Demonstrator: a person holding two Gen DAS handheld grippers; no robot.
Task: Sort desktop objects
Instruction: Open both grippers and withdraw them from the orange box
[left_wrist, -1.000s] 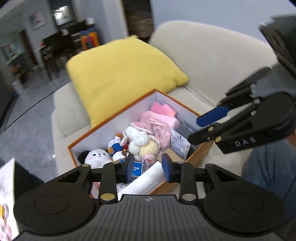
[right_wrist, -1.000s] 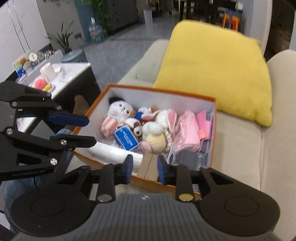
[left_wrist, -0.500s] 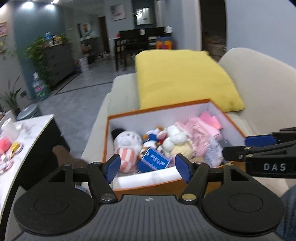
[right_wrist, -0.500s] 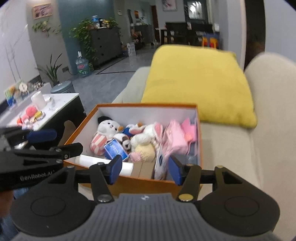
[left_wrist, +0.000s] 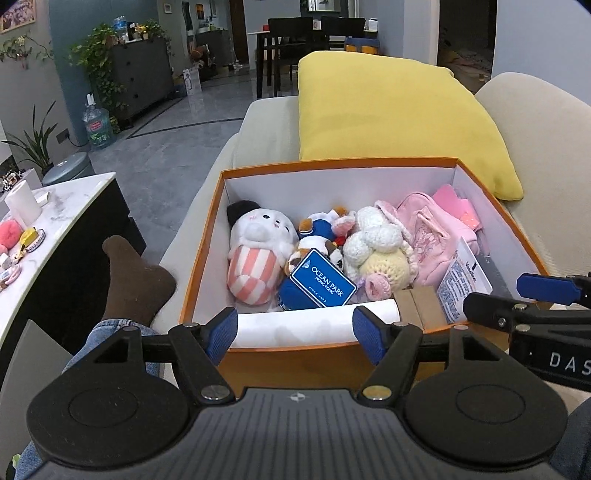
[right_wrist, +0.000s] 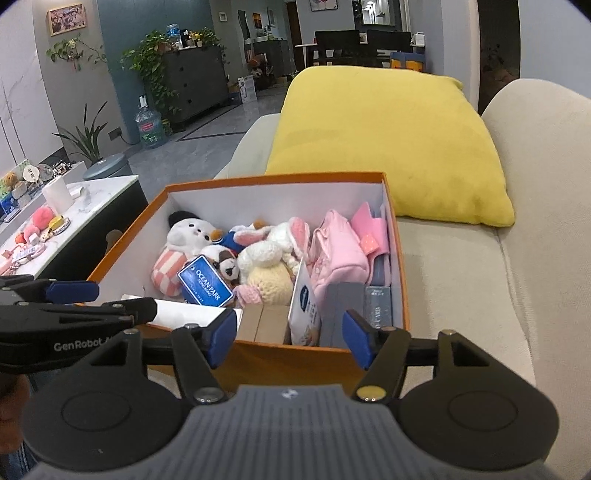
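An orange box (left_wrist: 201, 258) (right_wrist: 400, 266) sits on a beige sofa. It holds plush toys, a white snowman plush (left_wrist: 258, 236) (right_wrist: 188, 229), a blue Ocean Park tag (left_wrist: 323, 283) (right_wrist: 205, 282), a crocheted bunny (left_wrist: 380, 243) (right_wrist: 269, 254), a pink pouch (left_wrist: 432, 232) (right_wrist: 338, 247), a white roll (left_wrist: 314, 326) and cards. My left gripper (left_wrist: 295, 334) is open and empty just before the box's near wall. My right gripper (right_wrist: 289, 336) is open and empty at the box's near right. Each gripper shows in the other's view, the left (right_wrist: 74, 295) and the right (left_wrist: 524, 295).
A yellow cushion (left_wrist: 399, 125) (right_wrist: 388, 147) leans on the sofa back behind the box. A marble-topped table (left_wrist: 62, 221) (right_wrist: 96, 199) with a paper roll and small items stands at the left. A brown-socked foot (left_wrist: 129, 277) rests beside the box.
Both grippers have opened wide and both views have levelled and pulled back to face the box squarely. The box contents have not moved.
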